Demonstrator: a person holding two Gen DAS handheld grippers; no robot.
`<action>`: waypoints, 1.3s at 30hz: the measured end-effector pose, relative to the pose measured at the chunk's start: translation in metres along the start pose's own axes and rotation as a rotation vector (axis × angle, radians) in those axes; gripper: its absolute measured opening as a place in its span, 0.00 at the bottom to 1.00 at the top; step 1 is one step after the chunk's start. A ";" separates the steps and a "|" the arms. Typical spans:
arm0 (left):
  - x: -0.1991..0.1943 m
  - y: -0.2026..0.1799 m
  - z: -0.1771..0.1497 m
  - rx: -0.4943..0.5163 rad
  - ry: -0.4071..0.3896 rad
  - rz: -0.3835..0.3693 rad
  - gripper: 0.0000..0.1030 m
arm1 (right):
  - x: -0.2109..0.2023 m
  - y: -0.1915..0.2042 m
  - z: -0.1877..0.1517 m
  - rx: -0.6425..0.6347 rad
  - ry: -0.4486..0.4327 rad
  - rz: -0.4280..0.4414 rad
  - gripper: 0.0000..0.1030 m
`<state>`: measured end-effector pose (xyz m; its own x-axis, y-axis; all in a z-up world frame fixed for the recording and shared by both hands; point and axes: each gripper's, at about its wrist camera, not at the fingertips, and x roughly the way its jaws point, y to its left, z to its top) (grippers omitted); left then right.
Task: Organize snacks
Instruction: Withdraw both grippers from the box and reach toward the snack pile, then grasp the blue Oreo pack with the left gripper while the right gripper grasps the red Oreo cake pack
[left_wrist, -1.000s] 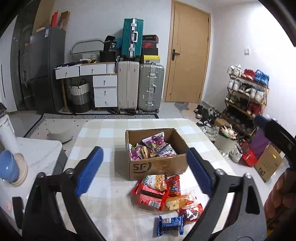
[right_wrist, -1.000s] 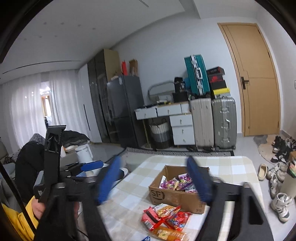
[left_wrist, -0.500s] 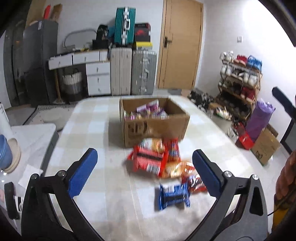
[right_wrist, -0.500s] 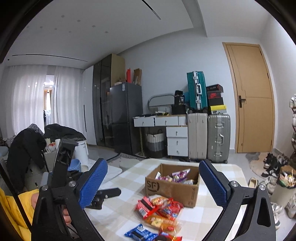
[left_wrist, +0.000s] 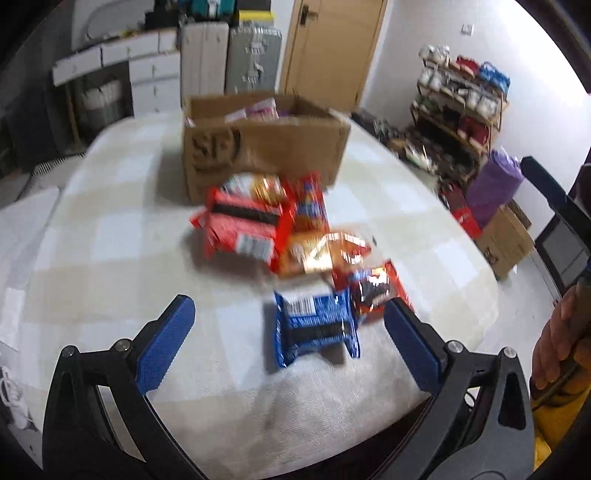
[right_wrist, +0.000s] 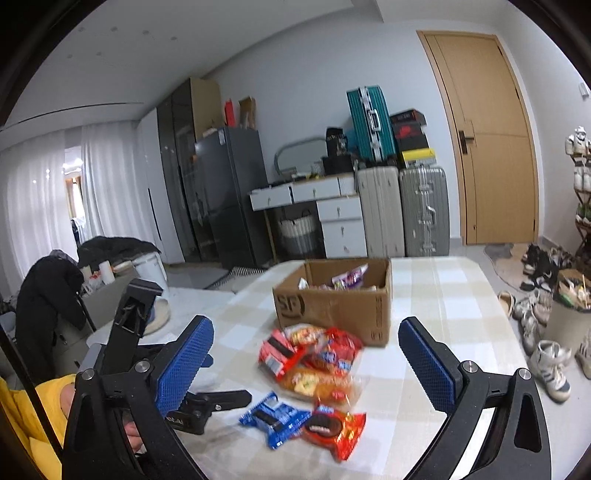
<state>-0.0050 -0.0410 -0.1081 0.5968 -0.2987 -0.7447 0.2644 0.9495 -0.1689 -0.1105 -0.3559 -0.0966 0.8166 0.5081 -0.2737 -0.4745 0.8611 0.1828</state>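
A cardboard box (left_wrist: 266, 146) marked SF holds several snack packs and stands on the checked tablecloth (left_wrist: 110, 229); it also shows in the right wrist view (right_wrist: 332, 306). In front of it lies a pile of red and orange snack packs (left_wrist: 258, 221), a red cookie pack (left_wrist: 373, 288) and a blue cookie pack (left_wrist: 316, 326). My left gripper (left_wrist: 290, 339) is open and empty, its jaws straddling the blue pack from just above. My right gripper (right_wrist: 306, 362) is open and empty, above the pile (right_wrist: 314, 358), with the blue pack (right_wrist: 275, 419) below it.
Suitcases (right_wrist: 402, 214), a drawer unit (right_wrist: 332, 218) and a fridge (right_wrist: 229, 195) line the far wall beside a wooden door (right_wrist: 491, 140). A shoe rack (left_wrist: 458, 96) and shoes (right_wrist: 543, 332) stand right of the table. A low white side table (left_wrist: 22, 221) is at the left.
My left gripper has dropped and moved forward towards the snack pile, so its jaws now flank the blue pack. My right gripper has tilted down a little and stays open.
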 end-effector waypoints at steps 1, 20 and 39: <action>0.009 -0.001 -0.002 -0.002 0.021 0.004 0.99 | 0.001 -0.001 -0.003 0.006 0.009 0.003 0.99; 0.085 0.002 -0.019 -0.025 0.146 -0.020 0.88 | 0.060 -0.047 -0.063 0.168 0.228 -0.034 0.99; 0.068 0.005 -0.015 -0.013 0.076 -0.042 0.41 | 0.099 -0.047 -0.089 0.195 0.373 -0.067 0.99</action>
<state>0.0258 -0.0547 -0.1694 0.5261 -0.3302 -0.7837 0.2780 0.9377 -0.2084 -0.0371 -0.3444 -0.2164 0.6521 0.4540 -0.6071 -0.3240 0.8909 0.3182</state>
